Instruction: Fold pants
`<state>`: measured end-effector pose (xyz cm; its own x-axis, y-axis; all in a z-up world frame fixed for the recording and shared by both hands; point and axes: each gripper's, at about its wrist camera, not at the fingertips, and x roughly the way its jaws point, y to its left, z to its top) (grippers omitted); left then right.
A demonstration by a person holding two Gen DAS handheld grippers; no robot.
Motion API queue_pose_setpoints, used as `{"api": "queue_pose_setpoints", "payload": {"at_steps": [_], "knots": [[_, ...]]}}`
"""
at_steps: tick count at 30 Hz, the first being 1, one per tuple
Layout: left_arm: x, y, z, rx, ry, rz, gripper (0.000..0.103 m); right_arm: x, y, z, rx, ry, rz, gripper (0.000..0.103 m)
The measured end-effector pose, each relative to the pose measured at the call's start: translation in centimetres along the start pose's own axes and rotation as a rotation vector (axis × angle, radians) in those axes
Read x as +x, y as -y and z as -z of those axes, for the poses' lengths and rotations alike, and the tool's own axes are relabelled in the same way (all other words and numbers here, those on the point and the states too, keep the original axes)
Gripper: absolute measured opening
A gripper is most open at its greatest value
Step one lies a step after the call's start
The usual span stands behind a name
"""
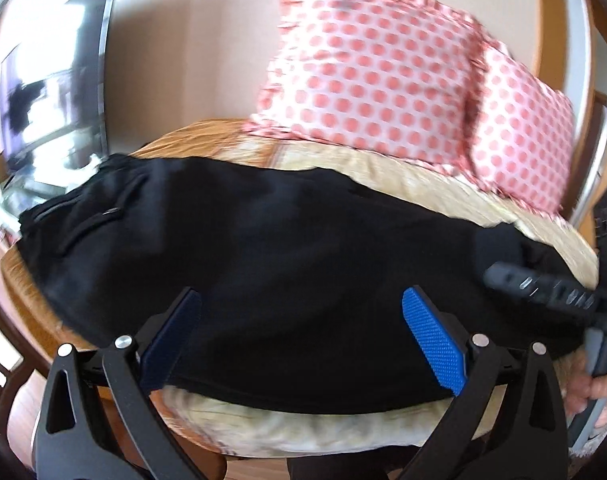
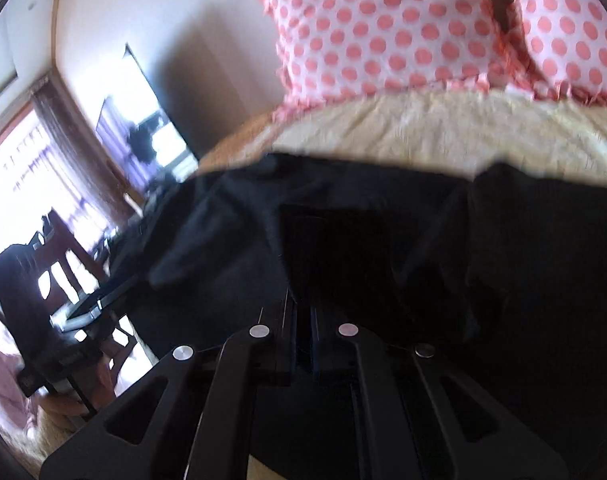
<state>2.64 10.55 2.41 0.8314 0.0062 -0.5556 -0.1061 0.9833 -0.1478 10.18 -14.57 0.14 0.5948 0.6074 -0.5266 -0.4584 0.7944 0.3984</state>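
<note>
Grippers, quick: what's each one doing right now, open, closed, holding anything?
Left gripper: open, jaws wide apart over the black pants, holding nothing.
Right gripper: closed, clamped on the pants fabric.

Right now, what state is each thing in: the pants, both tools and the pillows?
black pants: lying lengthwise across the bed, folded in half
left tool: open, over the pants
right tool: shut on the pants' leg end
polka-dot pillows: propped against the wall
</note>
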Motion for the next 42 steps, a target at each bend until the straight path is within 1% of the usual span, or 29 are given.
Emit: {"api": "queue_pose_setpoints", "payload": {"at_steps": [1, 3, 4, 5, 6, 8, 9, 10, 12, 13, 14, 15, 16, 19, 22, 23, 24, 27, 28, 29, 33, 35, 36, 37, 38, 39, 40, 41, 42], "knots": [[-0.1, -0.6, -0.1, -0.019, 0.003, -0.004, 0.101, -0.5, -0.1, -0.7, 0.011, 0.036, 0.000, 0.005], [-0.2, -1.5, -0.2, -0.056, 0.010, -0.007, 0.101, -1.9, -0.2, -2.0, 0.052, 0.148, -0.008, 0.005], [-0.3, -2.0, -0.2, -0.080, 0.013, -0.007, 0.101, -1.8, -0.9, -2.1, 0.029, 0.167, 0.002, 0.005], [-0.3, -2.5, -0.3, -0.102, 0.012, -0.005, 0.101, -0.6, -2.3, -1.7, -0.040, 0.109, 0.016, 0.005], [-0.3, -2.9, -0.2, -0.117, 0.009, 0.005, 0.101, 0.9, -3.7, -1.1, -0.125, 0.014, 0.035, 0.005], [-0.3, -3.2, -0.1, -0.123, 0.003, 0.011, 0.101, 3.7, -5.0, 1.4, -0.228, -0.133, 0.055, 0.005], [-0.5, -3.2, -0.1, -0.116, 0.006, 0.006, 0.101, 3.8, -5.2, 2.1, -0.246, -0.140, 0.062, 0.005], [-0.6, -3.2, 0.0, -0.110, 0.012, 0.002, 0.101, 3.4, -5.4, 2.3, -0.278, -0.121, 0.072, 0.006], [-0.8, -3.2, 0.1, -0.096, 0.019, -0.005, 0.101, 2.9, -5.5, 2.3, -0.295, -0.149, 0.066, 0.012], [-0.7, -3.1, 0.1, -0.085, 0.018, -0.006, 0.101, 2.7, -5.3, 2.1, -0.291, -0.161, 0.053, 0.025], [-0.7, -3.0, 0.0, -0.080, 0.018, -0.007, 0.101, 2.2, -5.2, 2.3, -0.285, -0.182, 0.026, 0.042], [-0.7, -3.0, -0.1, -0.076, 0.019, -0.008, 0.101, 1.7, -5.3, 2.4, -0.283, -0.187, 0.004, 0.045], [-0.7, -3.0, -0.1, -0.077, 0.024, -0.003, 0.101, 0.9, -5.1, 2.3, -0.278, -0.180, -0.017, 0.046], [-0.8, -3.1, 0.0, -0.083, 0.029, 0.013, 0.101, -2.1, -3.8, 1.6, -0.201, -0.122, -0.049, 0.046], [-0.6, -2.8, -0.1, -0.075, 0.028, 0.019, 0.101, -4.1, 0.2, -0.6, -0.029, -0.045, 0.012, 0.045], [-0.5, -2.7, -0.1, -0.073, 0.025, 0.021, 0.101, -4.2, 2.1, -1.3, 0.051, -0.042, 0.061, 0.045], [-0.5, -2.7, 0.0, -0.070, 0.023, 0.024, 0.101, -4.1, 3.4, -1.7, 0.108, -0.048, 0.071, 0.045], [-0.5, -2.5, 0.1, -0.062, 0.021, 0.031, 0.101, -3.3, 5.8, -2.1, 0.248, -0.086, -0.010, 0.045], [-0.6, -2.5, 0.2, -0.059, 0.022, 0.030, 0.101, -3.1, 5.9, -2.1, 0.263, -0.094, -0.033, 0.045], [-0.6, -2.6, 0.3, -0.058, 0.023, 0.027, 0.101, -3.1, 5.4, -2.1, 0.241, -0.092, -0.032, 0.046], [-0.4, -3.0, 0.3, -0.063, 0.016, 0.023, 0.101, -3.3, 1.1, -2.0, 0.016, -0.081, 0.030, 0.048], [-0.3, -3.0, 0.3, -0.062, 0.017, 0.023, 0.101, -2.8, -0.8, -1.7, -0.085, -0.079, 0.065, 0.057], [-0.3, -3.0, 0.4, -0.062, 0.018, 0.024, 0.101, -2.6, -1.4, -1.6, -0.122, -0.077, 0.088, 0.057], [-0.3, -3.0, 0.4, -0.060, 0.017, 0.028, 0.101, -2.2, -2.1, -1.2, -0.173, -0.074, 0.137, 0.057], [-0.2, -3.0, 0.4, -0.059, 0.017, 0.029, 0.101, -1.7, -2.4, -1.0, -0.207, -0.079, 0.169, 0.048], [-0.2, -3.0, 0.4, -0.058, 0.017, 0.030, 0.101, -1.2, -2.7, -0.8, -0.237, -0.088, 0.211, 0.035], [-0.3, -3.0, 0.4, -0.055, 0.017, 0.031, 0.101, -0.8, -2.7, -0.6, -0.249, -0.103, 0.235, 0.007], [-0.3, -3.0, 0.4, -0.055, 0.017, 0.032, 0.101, -0.2, -2.5, -0.7, -0.236, -0.122, 0.240, 0.007], [-0.3, -3.0, 0.4, -0.057, 0.019, 0.031, 0.101, 0.0, -2.3, -1.1, -0.208, -0.124, 0.219, 0.007]]}}
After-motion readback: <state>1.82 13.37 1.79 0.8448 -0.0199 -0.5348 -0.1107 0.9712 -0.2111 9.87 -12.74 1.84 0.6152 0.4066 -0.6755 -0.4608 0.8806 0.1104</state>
